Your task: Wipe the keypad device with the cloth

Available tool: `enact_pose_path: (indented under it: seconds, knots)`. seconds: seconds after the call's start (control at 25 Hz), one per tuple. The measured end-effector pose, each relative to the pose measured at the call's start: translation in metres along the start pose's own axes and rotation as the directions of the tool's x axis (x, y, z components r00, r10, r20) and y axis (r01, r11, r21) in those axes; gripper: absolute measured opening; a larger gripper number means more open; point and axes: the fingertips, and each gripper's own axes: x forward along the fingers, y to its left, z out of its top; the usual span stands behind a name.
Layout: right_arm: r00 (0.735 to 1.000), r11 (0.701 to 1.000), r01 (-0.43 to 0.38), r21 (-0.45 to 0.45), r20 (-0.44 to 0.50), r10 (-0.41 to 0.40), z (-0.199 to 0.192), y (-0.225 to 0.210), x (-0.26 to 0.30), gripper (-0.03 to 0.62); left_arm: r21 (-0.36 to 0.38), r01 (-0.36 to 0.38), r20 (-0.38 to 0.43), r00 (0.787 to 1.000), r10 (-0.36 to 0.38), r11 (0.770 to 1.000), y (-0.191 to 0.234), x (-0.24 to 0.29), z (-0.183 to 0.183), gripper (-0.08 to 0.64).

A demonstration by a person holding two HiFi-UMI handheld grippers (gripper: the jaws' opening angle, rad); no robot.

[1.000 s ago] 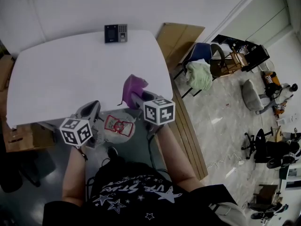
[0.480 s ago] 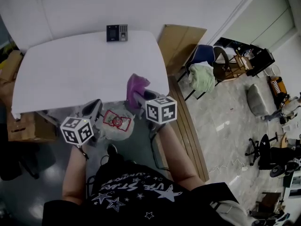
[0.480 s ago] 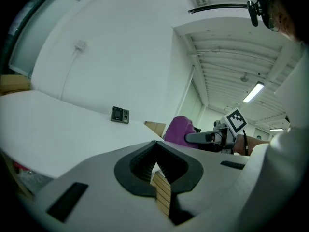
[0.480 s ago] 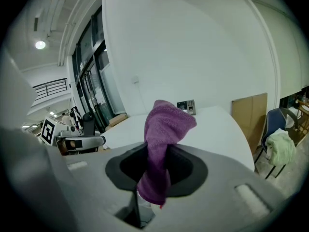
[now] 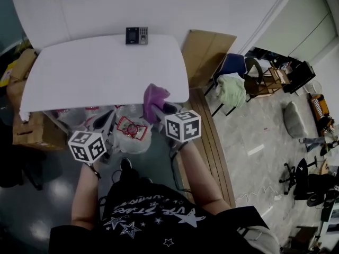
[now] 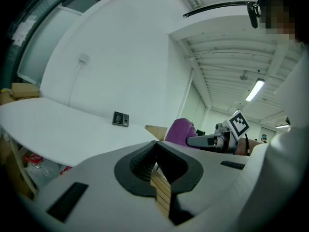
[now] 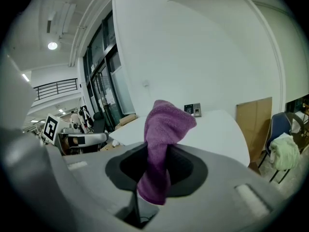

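- Table edge has receded since the earlier frame: both grippers, which then hung over the near edge of the white table (image 5: 106, 73), now sit short of it, above the plastic bags (image 5: 130, 134) on the floor.
- Right gripper (image 7: 155, 164) is clamped on the purple cloth (image 7: 161, 129). It is pinched mid-length, with a bunched end jutting past the tips, likely to serve as the wiping pad.
- Cloth's long axis runs roughly along the jaws, free end toward the far side.
- Left gripper (image 6: 155, 146) is closed on nothing, held low on the left; probably kept free to steady the device.
- Keypad device (image 5: 136, 35) sits at the far edge of the table, well apart from both grippers. Its long axis runs left to right along that edge, screen left, keys right, face toward the person.
- Wiping not yet begun.
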Motion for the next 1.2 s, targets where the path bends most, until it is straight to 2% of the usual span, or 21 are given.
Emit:
enact_pose_path:
  seconds: [0.2,0.4,0.8,1.2]
  knots:
    - [1.000,1.000,-0.031,0.006,-0.005,0.031,-0.016,0.014,-0.017,0.092,0.000,-0.011,0.004,1.000,0.011,1.000,-0.021,-0.021,-0.013,0.008]
    - [0.999,0.999,-0.038,0.013,-0.018,0.039,-0.032,0.028,-0.023,0.092,-0.007,-0.019,0.010,1.000,0.019,1.000,-0.020,-0.035,-0.022,0.008]
    - [0.999,1.000,-0.006,0.007,-0.032,0.006,-0.042,0.058,-0.028,0.092,-0.033,0.019,0.011,1.000,-0.018,0.999,-0.014,-0.065,-0.035,0.008]
    - [0.999,1.000,0.007,0.017,-0.046,-0.006,-0.067,0.133,-0.039,0.092,-0.048,0.002,-0.016,1.000,-0.003,0.999,0.007,-0.150,-0.049,0.008]
